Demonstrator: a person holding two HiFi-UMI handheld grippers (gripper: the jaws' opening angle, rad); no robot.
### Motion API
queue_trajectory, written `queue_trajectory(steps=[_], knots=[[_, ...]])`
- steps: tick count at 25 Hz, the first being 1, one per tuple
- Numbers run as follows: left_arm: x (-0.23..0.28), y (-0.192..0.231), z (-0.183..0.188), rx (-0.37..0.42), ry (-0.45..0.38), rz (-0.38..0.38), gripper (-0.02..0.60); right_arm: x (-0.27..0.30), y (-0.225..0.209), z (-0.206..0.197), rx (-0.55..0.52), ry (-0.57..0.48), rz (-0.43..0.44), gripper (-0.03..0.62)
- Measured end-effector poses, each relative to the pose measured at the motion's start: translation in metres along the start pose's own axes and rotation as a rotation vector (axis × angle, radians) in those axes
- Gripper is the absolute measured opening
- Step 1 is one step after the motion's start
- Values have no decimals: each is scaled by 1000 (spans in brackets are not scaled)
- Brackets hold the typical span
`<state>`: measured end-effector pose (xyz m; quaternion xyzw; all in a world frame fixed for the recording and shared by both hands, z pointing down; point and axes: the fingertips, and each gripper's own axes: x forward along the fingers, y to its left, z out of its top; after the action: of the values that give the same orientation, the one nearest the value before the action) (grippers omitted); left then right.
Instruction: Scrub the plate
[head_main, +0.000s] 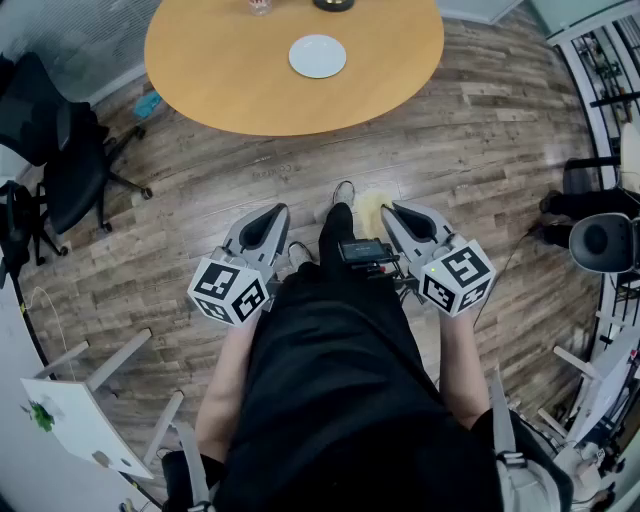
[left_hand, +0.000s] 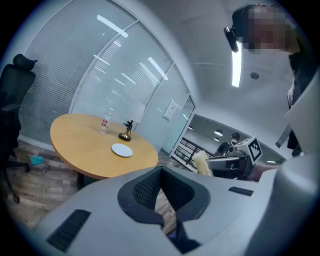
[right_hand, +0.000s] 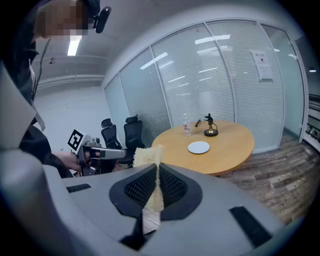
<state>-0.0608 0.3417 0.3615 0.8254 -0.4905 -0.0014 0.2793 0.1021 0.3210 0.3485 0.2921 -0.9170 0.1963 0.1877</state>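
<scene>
The white plate (head_main: 317, 56) lies on the round wooden table (head_main: 230, 80), well ahead of both grippers and untouched. I stand back from the table with both grippers held low at my waist. My right gripper (head_main: 392, 211) is shut on a pale yellow scrubbing sponge (head_main: 369, 208), which sticks up between its jaws in the right gripper view (right_hand: 149, 159). My left gripper (head_main: 277, 210) is shut with nothing in it, its jaws meeting in the left gripper view (left_hand: 161, 170). The plate also shows small in the gripper views (left_hand: 122, 150) (right_hand: 199, 147).
A clear bottle (right_hand: 186, 127) and a dark figurine on a round base (right_hand: 210, 128) stand on the table behind the plate. Black office chairs (head_main: 60, 150) are at the left. A white rack (head_main: 605, 60) and a black stool (head_main: 600, 240) are at the right. Wood floor lies between me and the table.
</scene>
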Motion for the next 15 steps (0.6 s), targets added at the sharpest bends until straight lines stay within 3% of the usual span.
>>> queue_trajectory(steps=[9, 15], knots=[[27, 6, -4, -33, 43, 2, 12, 10, -16, 5, 8, 22, 16, 26], [70, 6, 8, -19, 83, -15, 12, 24, -57, 18, 67, 11, -2, 26]])
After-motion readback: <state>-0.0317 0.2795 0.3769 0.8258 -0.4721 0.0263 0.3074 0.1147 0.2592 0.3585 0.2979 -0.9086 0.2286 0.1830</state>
